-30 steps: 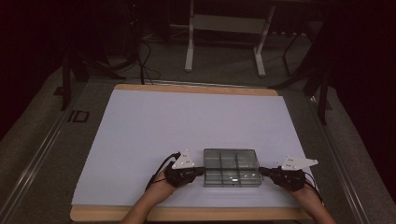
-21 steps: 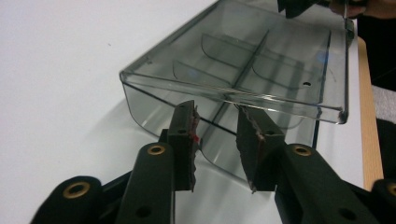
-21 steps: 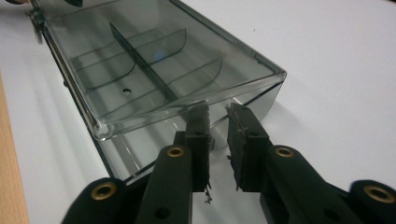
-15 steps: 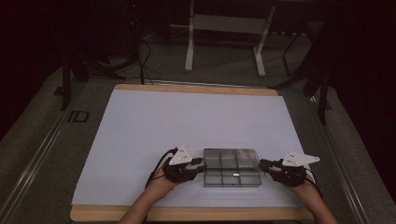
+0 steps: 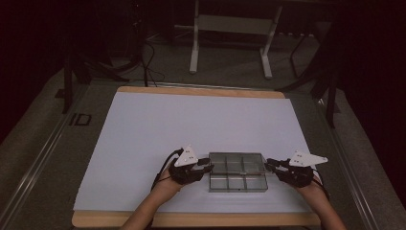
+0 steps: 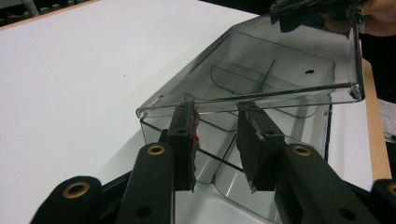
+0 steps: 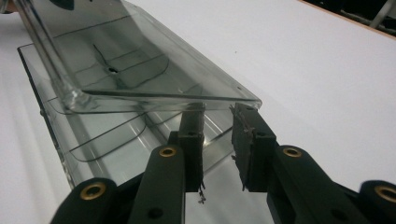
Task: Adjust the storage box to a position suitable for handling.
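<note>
A dim room surrounds a wooden-edged tabletop [image 5: 201,91] covered by a white sheet [image 5: 191,129], with a pale metal stand [image 5: 232,33] on the floor beyond it. Near the front edge of the sheet sits a clear plastic compartment box [image 5: 237,178], its inside split by dividers, and its hinged lid [image 6: 261,60] is raised at a slant above the tray. The left hand-held gripper [image 5: 207,166] sits at the box's left end and the right hand-held gripper [image 5: 269,164] at its right end. In each gripper view the jaws have just been opening and stand slightly apart, their tips just under the lid's edge, with nothing pinched between the pads [image 6: 184,135].
</note>
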`<state>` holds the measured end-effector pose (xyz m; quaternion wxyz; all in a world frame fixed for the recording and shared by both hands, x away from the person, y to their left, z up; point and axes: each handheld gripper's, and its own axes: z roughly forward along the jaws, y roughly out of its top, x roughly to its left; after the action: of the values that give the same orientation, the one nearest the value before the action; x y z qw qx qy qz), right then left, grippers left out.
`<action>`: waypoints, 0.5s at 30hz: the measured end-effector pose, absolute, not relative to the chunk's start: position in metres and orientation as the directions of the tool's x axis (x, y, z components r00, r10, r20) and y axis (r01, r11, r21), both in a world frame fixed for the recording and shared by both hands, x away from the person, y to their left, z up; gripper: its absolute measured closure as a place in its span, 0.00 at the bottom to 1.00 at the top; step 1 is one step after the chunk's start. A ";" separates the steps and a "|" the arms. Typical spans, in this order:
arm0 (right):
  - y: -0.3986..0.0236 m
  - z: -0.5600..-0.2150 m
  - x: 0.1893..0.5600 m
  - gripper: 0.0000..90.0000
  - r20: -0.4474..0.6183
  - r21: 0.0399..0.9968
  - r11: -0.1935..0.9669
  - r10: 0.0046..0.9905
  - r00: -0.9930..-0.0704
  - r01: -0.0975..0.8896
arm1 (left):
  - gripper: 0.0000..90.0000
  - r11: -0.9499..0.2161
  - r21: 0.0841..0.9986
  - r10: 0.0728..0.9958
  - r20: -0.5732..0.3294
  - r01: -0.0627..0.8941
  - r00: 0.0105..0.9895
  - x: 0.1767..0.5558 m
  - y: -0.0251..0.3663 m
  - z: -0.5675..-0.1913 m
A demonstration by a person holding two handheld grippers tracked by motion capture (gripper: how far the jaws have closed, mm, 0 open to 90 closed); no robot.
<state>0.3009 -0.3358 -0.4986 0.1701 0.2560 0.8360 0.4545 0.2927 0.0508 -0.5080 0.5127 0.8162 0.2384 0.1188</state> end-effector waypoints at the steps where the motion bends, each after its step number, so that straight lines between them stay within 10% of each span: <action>1: -0.336 -0.499 0.301 0.82 -0.052 0.847 0.456 0.583 -0.811 0.273 | 0.76 -0.360 0.894 0.511 -0.051 0.267 0.858 0.293 0.051 -0.508; 15: -0.330 -0.490 0.308 0.84 -0.078 0.856 0.452 0.592 -0.802 0.251 | 0.80 -0.336 0.906 0.532 -0.042 0.257 0.846 0.300 0.049 -0.498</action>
<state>0.3076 -0.3295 -0.4897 0.1864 0.2536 0.8313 0.4581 0.3005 0.0494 -0.4981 0.5217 0.8067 0.2443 0.1317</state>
